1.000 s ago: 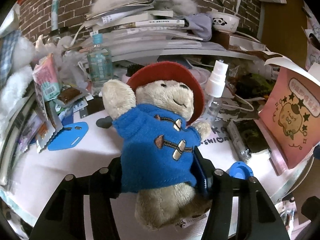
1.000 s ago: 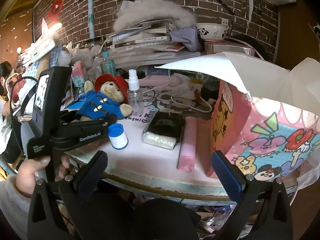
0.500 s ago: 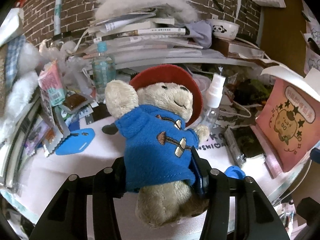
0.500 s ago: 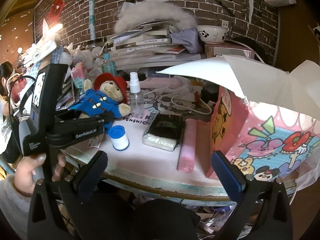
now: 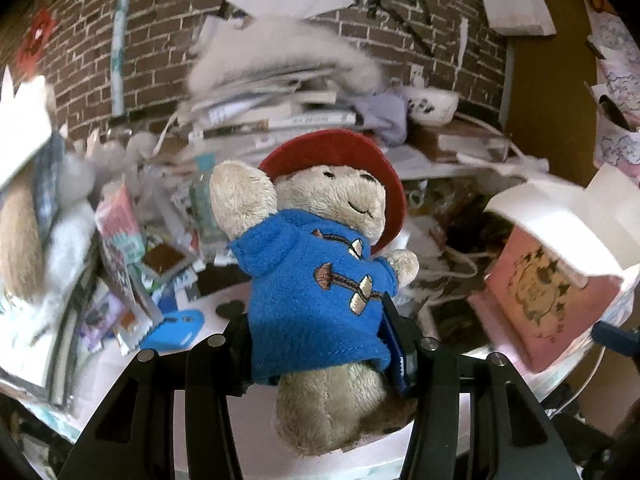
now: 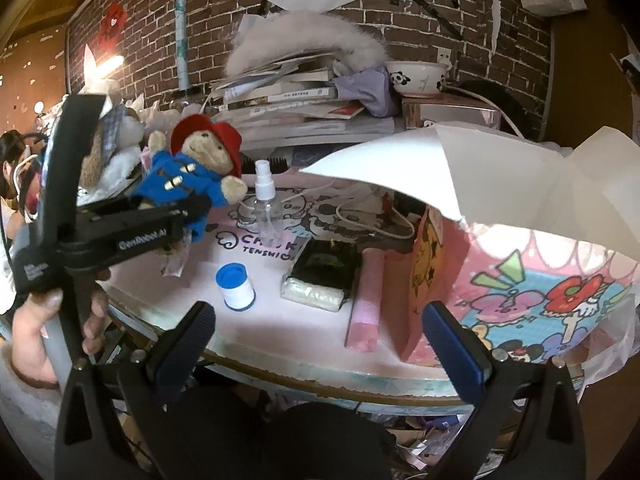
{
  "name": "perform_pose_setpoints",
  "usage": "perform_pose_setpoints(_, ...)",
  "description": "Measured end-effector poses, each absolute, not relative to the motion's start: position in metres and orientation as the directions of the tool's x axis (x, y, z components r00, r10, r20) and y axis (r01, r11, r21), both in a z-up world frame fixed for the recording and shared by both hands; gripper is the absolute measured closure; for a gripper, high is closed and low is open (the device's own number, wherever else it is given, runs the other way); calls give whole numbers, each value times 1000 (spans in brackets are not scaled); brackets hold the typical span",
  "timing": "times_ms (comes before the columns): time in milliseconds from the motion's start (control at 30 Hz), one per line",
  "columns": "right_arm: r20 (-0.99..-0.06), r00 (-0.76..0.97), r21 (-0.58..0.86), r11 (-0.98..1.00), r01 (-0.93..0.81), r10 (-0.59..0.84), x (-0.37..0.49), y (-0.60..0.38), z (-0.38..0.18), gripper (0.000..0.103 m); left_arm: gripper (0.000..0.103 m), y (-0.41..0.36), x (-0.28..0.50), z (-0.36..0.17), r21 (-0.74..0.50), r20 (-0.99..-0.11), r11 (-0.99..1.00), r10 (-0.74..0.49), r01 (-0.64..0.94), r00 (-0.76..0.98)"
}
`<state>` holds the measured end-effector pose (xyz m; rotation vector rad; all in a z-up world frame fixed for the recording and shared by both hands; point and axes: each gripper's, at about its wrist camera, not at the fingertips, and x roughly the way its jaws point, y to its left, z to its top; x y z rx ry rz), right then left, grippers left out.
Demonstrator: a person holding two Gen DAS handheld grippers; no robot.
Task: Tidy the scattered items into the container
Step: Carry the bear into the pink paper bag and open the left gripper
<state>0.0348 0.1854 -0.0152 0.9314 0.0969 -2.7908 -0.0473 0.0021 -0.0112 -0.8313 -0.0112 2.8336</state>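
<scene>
1. Left tongs (image 5: 324, 344) clamp one teddy bear (image 5: 320, 280), held above the tabletop (image 6: 304, 332), left of the pink box (image 6: 520, 284).
2. Right tongs (image 6: 320, 344) gape wide, holding nothing.
3. One spray bottle (image 6: 267, 204), one tape roll (image 6: 236, 286) beside the box.

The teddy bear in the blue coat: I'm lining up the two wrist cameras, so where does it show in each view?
Left wrist: the teddy bear fills the centre, clamped at the waist between the left gripper fingers.
Right wrist: upper left, lifted above the table, left of the spray bottle.
Shared landmark: the panda bowl on the shelf by the brick wall.
</scene>
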Motion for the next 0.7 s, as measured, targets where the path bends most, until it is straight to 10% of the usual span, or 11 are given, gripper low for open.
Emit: perform_pose_setpoints(700, -581, -794, 22, -978, 207, -181, 45, 206, -6, 0, 58, 110, -33, 76, 14, -464, -891, 397, -454, -792)
